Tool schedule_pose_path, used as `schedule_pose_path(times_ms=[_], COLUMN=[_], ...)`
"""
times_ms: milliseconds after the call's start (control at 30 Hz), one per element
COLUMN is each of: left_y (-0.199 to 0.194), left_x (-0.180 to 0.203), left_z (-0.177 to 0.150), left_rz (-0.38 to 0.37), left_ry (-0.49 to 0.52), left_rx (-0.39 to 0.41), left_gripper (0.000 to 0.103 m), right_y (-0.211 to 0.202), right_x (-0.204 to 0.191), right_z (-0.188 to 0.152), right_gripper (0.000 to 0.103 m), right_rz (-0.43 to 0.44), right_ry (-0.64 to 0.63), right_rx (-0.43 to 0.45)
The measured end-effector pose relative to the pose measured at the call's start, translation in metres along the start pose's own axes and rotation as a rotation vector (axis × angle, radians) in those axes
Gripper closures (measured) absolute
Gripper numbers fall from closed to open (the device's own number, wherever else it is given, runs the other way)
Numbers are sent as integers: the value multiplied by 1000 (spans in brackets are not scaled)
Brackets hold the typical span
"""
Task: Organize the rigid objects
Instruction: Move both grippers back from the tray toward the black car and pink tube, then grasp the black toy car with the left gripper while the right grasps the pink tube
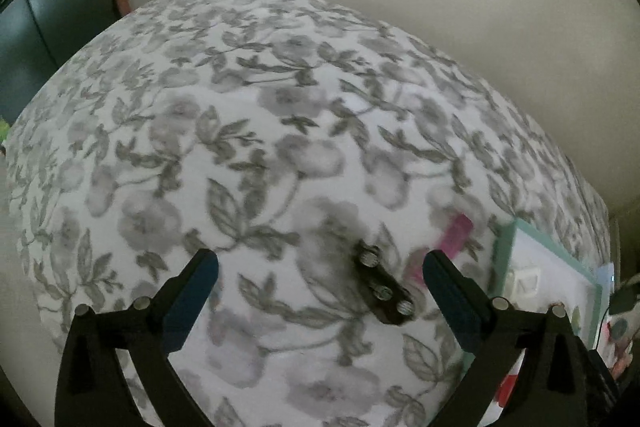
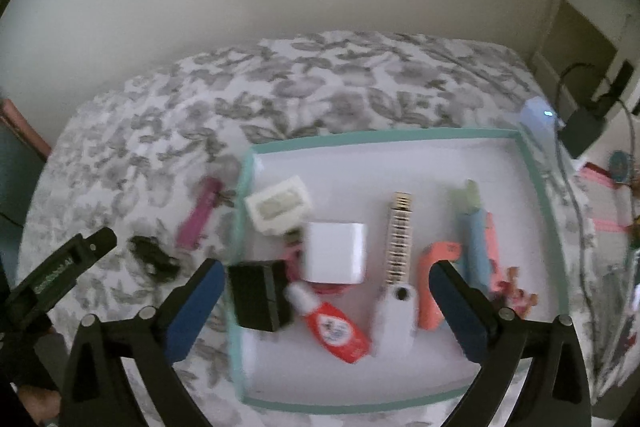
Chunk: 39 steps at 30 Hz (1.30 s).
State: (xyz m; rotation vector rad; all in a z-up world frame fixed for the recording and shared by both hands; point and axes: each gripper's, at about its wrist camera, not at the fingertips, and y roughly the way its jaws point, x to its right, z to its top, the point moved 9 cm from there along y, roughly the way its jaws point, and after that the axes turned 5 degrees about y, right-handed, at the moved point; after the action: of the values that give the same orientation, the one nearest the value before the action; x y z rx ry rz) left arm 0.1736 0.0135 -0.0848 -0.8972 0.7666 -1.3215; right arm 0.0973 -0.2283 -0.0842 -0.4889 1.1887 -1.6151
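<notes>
A black metal bracket with screws (image 1: pixel 385 284) lies on the floral bedspread (image 1: pixel 240 147), between the tips of my open, empty left gripper (image 1: pixel 320 265). A pink clip (image 1: pixel 452 239) lies just beyond it. The bracket (image 2: pixel 154 259) and pink clip (image 2: pixel 202 215) also show in the right wrist view, left of a teal-rimmed white tray (image 2: pixel 540 187). The tray holds a white box (image 2: pixel 336 253), black box (image 2: pixel 258 297), red-and-white bottle (image 2: pixel 334 325), comb (image 2: pixel 398 247), white holder (image 2: pixel 280 209) and coral item (image 2: pixel 434 283). My right gripper (image 2: pixel 326 279) is open and empty above the tray's front.
The left gripper's body (image 2: pixel 60 275) shows at the left of the right wrist view. A wall rises behind the bed. A white device (image 2: pixel 538 115), black charger (image 2: pixel 582 131) and cables lie right of the tray. The tray's edge (image 1: pixel 508 239) shows in the left wrist view.
</notes>
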Motion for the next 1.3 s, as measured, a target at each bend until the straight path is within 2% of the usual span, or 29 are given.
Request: schedule_pose_path(times_ms=[200,267,333,433,500,600,700,733,800,900,933,1000,1133,1300], left_y=[11,22,32,46,51,53,54,54,56,61,62,64,66,65], left_x=[-9,-8,-6,0,6,18,31,35,39,43,44,47,52,49], left_z=[1,-3,-8,-13,-15,-16,-16,-16,-19,-22,-23,-25,-27,-25], left_rz=[-28,-19,-42,-69,-73,-106,-122,-127,-136,-144,-147,-154,-156,-142], left_ry=[-39,-48,-68,-79,-59,-36,6,17,31,34,34,44,67,80], left_rx=[-40,-71,-102,-143,-155,-170,-174,-176,-189,-209,-214,-223,-222,-205], left_gripper=[1,1,1,3,11,16,18,20,28,33,36,48,65,68], right_y=[2,6,14,29,39,53,66,68,73,80,83,88,98,104], right_x=[-50,-63,-75,-77,-78,-84,-96,-100,-109,-119,-122,-125,-127,-124], right_z=[7,9,12,19,22,25,26,26,26,26,25,22,16,15], right_gripper=[0,6,16,22,25,34,41,46,49,55,56,56,60,60], right_rz=[122,131,132,114,132,165,180,186,192,204,210,210,222,222], right_ry=[-51,-76,-102,-86,-58,-50,-69,-79,-102,-124,-130,-136,-131,-113], right_rx=[37,39,40,29,15,-14,-31,-31,-37,-47,-54,-67,-97,-108])
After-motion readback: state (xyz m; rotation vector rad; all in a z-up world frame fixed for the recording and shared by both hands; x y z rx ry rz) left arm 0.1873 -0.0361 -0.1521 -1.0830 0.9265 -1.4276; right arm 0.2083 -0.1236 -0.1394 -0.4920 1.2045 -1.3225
